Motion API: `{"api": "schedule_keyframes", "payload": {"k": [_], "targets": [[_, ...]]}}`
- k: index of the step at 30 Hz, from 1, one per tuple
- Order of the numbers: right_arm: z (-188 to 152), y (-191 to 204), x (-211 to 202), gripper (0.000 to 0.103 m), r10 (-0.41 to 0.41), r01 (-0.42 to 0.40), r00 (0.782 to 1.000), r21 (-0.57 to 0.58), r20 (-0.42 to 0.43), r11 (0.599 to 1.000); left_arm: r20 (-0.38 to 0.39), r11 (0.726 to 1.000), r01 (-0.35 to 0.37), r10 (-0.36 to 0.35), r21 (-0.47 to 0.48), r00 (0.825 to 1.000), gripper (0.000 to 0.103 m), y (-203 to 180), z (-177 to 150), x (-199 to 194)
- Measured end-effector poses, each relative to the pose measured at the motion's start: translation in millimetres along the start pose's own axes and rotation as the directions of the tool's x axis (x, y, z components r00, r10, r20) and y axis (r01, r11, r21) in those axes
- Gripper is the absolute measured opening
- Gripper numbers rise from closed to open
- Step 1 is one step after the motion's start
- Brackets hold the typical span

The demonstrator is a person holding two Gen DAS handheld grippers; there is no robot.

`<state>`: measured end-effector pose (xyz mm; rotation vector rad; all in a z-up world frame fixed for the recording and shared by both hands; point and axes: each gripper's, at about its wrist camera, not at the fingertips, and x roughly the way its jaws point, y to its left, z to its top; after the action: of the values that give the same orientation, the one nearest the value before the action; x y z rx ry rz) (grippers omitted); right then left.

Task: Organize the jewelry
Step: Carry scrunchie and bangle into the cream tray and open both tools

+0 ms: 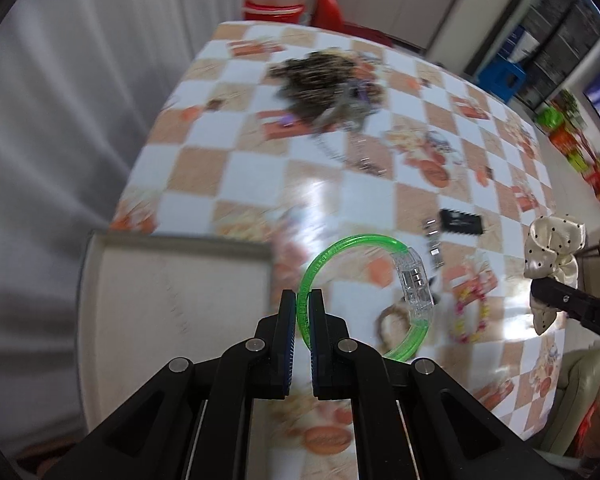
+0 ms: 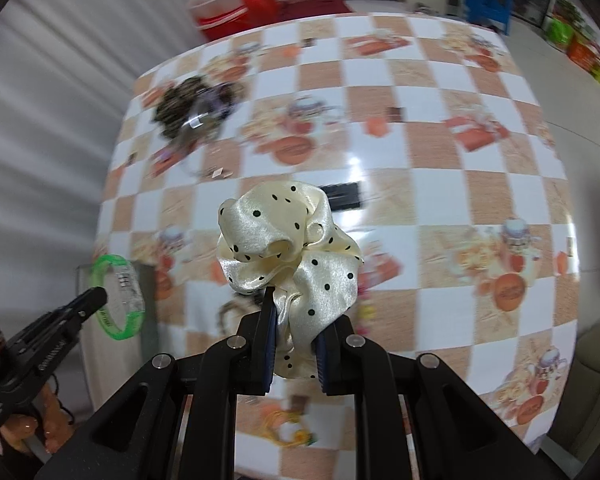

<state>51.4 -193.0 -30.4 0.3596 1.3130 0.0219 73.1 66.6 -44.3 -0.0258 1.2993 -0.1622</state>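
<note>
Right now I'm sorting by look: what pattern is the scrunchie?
Cream satin scrunchie with black polka dots, clearest in the right wrist view.

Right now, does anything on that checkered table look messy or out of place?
Yes: near the table's far left corner a dark heap of jewelry lies tangled, chains trailing out, too blurred to tell pieces apart. Otherwise nothing looks damaged or spilled. The left gripper pinches a green bangle; the right gripper grips a cream polka-dot scrunchie.

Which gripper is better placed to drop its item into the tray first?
Left, probably. The left gripper, shut on the green bangle, hangs right beside the tray. The right gripper, shut on the polka-dot scrunchie, is over open tablecloth, farther from it.
</note>
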Motion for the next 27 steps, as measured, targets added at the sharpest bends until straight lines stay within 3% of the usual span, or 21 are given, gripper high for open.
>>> {"api": "schedule_keyframes", "payload": {"k": [14, 20, 27], "targets": [[-28.0, 159.3, 57.8, 0.018, 0.119, -0.155, 0.981, -0.252, -0.151, 0.955, -0.089, 0.967, -0.158, 0.143, -0.199, 0.986, 0.011, 117.8, -75.7, 15.3], [-33.7, 211.1, 94.4, 0.018, 0.115, -0.178, 0.971, -0.316, -0.208, 0.932, -0.105, 0.954, -0.187, 0.167, -0.234, 0.98, 0.011, 141.7, -84.7, 31.4], [-36.7, 234.4, 134.0, 0.018, 0.064, -0.151, 0.966, -0.349, -0.25, 0.925, -0.114, 0.953, -0.198, 0.175, -0.23, 0.978, 0.011, 148.6, -89.9, 48.2]]}}
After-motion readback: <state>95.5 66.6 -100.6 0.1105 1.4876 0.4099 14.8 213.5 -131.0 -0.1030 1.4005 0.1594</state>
